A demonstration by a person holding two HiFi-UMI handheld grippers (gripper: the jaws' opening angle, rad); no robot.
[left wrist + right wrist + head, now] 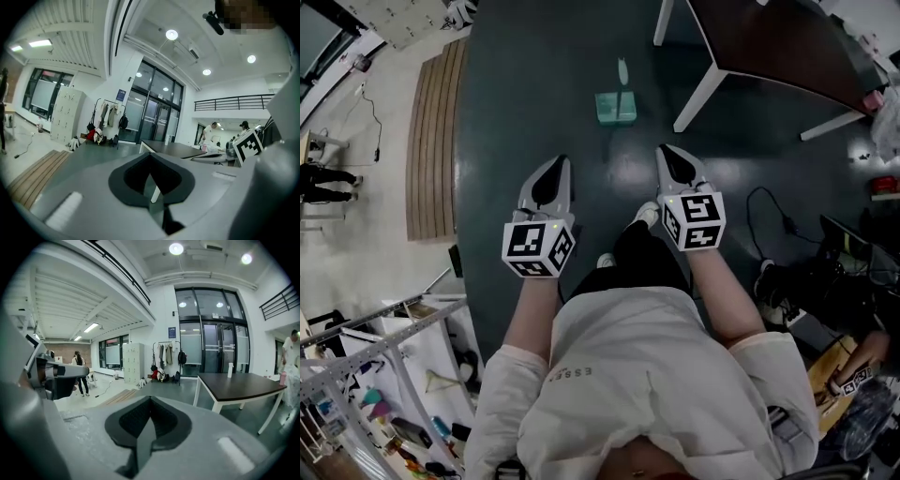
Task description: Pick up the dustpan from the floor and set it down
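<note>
I look steeply down on a wide dark floor (534, 94) that fills the middle of the head view; a paler floor (356, 253) runs down the left edge, and a strip of wooden slats (431, 150) lies along the seam between them at upper left. A dark-topped table (769, 47) on white legs takes the upper right corner; metal shelving (384, 375) with small clutter sits at lower left; cables (773, 211) trail over the floor at the right. In the right gripper view the room is tall and white, with glass doors (215, 338) at centre right, pale lockers (132, 362) left of them, and a person (80, 373) standing at far left.

The left gripper (559, 161) and the right gripper (664, 150) sit side by side at mid-frame, both pointing toward the top of the picture; each pair of jaws is pressed together at the tips with nothing between them. The teal dustpan (616, 106) lies on the dark floor at upper centre, its handle toward the top edge; it sits beyond both sets of fingertips, roughly between their two lines, apart from them and just left of the table's nearest leg.
</note>
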